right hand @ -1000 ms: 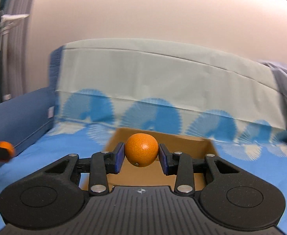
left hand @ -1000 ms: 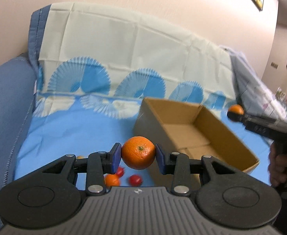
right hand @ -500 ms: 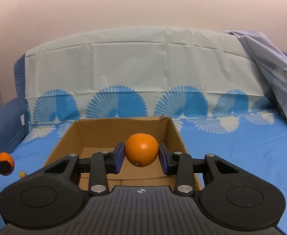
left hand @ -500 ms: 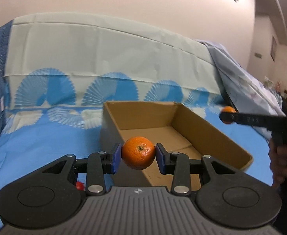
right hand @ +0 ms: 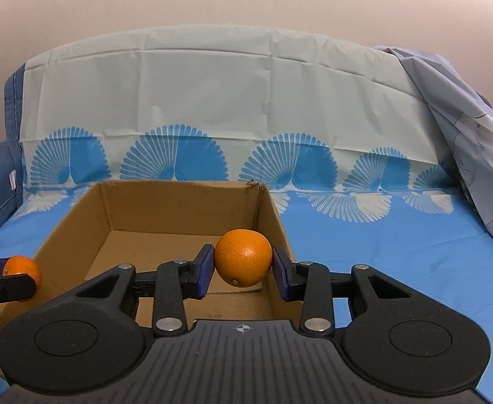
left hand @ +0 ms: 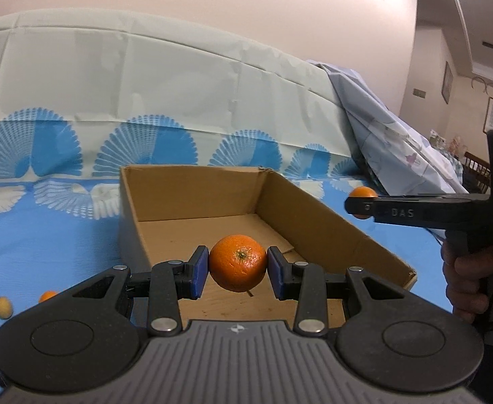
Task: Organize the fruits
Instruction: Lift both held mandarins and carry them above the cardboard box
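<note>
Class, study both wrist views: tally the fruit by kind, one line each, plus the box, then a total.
Oranges held in grippers: 2
Small orange fruit on the blue cloth: 1
Small yellow fruit on the cloth: 1
Cardboard box: 1
Total: 5

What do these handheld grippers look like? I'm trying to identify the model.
Both grippers, left gripper and right gripper, have black linkage fingers with silver pivots, blue pads and a grey ribbed base. The right one's side reads "DAS"; a thin dark cable hangs by its pistol handle.
</note>
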Available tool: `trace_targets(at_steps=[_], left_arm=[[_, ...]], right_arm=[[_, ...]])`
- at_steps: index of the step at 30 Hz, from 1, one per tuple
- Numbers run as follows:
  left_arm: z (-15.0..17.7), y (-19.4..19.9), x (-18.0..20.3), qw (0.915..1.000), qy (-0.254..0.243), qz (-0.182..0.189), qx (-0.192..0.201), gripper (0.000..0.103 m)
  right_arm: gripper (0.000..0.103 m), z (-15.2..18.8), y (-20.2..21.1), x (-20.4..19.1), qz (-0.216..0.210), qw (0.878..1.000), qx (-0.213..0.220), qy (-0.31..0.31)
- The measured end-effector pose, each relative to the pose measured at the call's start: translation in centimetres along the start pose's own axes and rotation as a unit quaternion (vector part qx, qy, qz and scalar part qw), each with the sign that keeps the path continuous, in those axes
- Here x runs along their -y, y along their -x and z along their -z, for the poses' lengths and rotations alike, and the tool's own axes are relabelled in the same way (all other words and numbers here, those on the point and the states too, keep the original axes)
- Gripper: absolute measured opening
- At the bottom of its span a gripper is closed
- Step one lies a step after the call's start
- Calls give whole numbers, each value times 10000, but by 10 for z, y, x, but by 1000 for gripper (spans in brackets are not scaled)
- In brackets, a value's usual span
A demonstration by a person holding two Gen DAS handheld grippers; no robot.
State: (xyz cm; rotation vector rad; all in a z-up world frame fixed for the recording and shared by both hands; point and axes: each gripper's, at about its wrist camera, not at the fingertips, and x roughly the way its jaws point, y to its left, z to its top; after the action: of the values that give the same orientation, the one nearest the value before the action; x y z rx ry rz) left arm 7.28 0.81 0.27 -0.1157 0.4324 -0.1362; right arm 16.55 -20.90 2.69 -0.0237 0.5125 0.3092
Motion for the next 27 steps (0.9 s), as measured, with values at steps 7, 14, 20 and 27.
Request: trace_targets(at_steps=[7,14,20,27], left_arm=[[7,-8,13,9997,-215,98,-43,42],[10,-16,20,9995,-261,102,-114,42],[11,-19,22,9994,-293,129,-149,42],[11,-21,23,9993,-307,151,-162,42]], right_arm=[[39,-1,-3,-7,-2,9999,-20,131],[39,-2,-5,-14,-21,9998,-46,215],[39,-2,-6,-16,-27,9996,-63,278],[39,-2,-6,-17,-26,9996,-69,286]])
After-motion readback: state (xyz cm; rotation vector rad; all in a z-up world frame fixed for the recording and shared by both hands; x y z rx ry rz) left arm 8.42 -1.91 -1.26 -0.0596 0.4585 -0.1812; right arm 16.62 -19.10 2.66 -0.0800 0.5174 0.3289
